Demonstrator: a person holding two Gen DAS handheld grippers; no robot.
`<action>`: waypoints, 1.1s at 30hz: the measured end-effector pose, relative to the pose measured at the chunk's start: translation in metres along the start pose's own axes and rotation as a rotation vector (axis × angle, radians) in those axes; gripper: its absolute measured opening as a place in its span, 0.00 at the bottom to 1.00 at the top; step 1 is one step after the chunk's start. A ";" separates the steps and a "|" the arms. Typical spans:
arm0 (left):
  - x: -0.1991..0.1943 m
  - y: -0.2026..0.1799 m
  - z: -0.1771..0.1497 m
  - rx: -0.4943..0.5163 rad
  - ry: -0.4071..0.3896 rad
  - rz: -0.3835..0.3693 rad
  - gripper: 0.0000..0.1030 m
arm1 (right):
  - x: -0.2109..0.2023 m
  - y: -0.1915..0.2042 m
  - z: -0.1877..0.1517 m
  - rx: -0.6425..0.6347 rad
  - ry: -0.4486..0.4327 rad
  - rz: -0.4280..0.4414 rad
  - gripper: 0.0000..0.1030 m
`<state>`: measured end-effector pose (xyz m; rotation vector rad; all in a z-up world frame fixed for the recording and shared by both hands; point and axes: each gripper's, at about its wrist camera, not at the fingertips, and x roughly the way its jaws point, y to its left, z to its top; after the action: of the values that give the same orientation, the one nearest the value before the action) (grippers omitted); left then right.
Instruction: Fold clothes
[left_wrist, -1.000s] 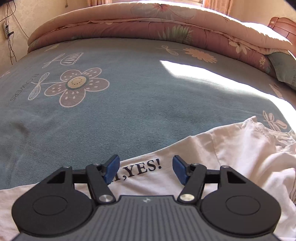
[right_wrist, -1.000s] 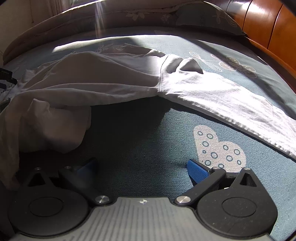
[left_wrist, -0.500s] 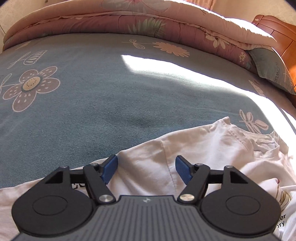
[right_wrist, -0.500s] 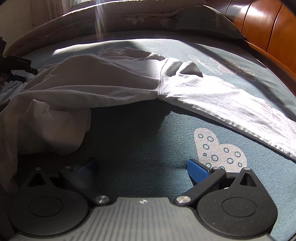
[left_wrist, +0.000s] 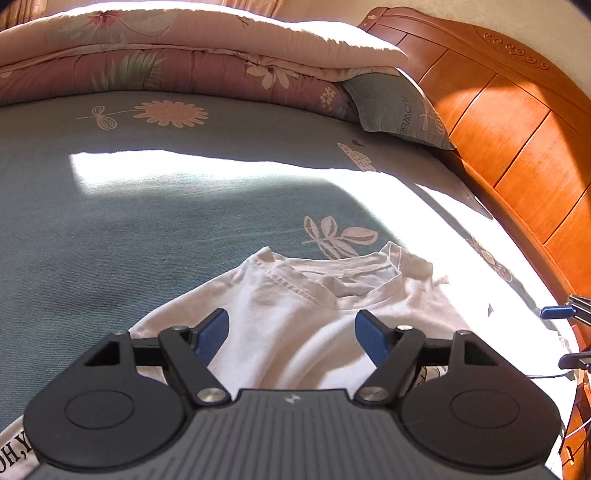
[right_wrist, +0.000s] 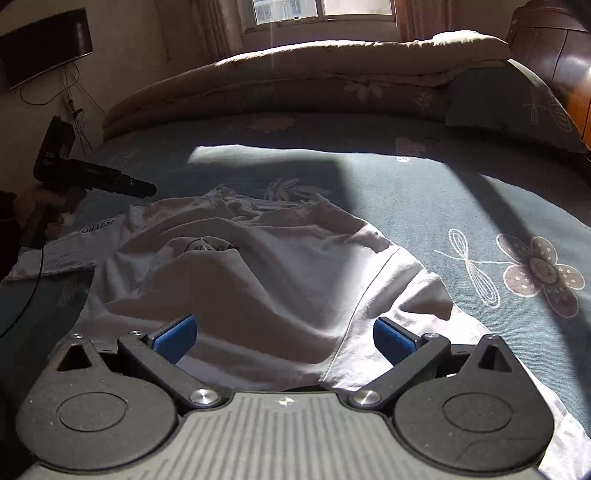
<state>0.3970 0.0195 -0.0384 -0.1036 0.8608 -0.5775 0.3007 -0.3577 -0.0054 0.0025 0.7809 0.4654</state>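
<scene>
A crumpled white cotton T-shirt (left_wrist: 295, 302) with black lettering lay on the blue-grey bedsheet printed with pale flowers (left_wrist: 110, 229), its ribbed collar (left_wrist: 354, 273) turned toward the folded pink floral quilt (left_wrist: 184, 55) at the far side. The left gripper (left_wrist: 291, 332), black with blue pads, hovered over the shirt just short of the collar; its jaws were opening, with only loose cloth below them and nothing pinched. The right gripper (right_wrist: 284, 338) hung above the shirt's rumpled body beside a sleeve (right_wrist: 399, 280), jaws spread wide and gripping nothing. A grey-green pillow (left_wrist: 399, 107) leaned against the polished orange wooden headboard (left_wrist: 517, 122), well away from the shirt. From the right wrist view, a hand (right_wrist: 44, 210) at the shirt's left edge carried the other tool.
</scene>
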 end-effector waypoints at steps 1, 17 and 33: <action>0.007 -0.004 0.004 0.024 0.009 0.003 0.73 | 0.011 -0.006 0.014 -0.023 0.001 0.017 1.00; 0.103 0.037 0.034 0.207 0.109 -0.008 0.50 | 0.195 -0.075 0.106 -0.108 0.085 0.117 0.70; 0.090 0.012 0.037 0.328 0.046 0.090 0.05 | 0.202 -0.030 0.111 -0.351 0.047 -0.018 0.06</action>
<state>0.4756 -0.0229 -0.0796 0.2460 0.8001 -0.6313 0.5127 -0.2844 -0.0679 -0.3429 0.7367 0.5826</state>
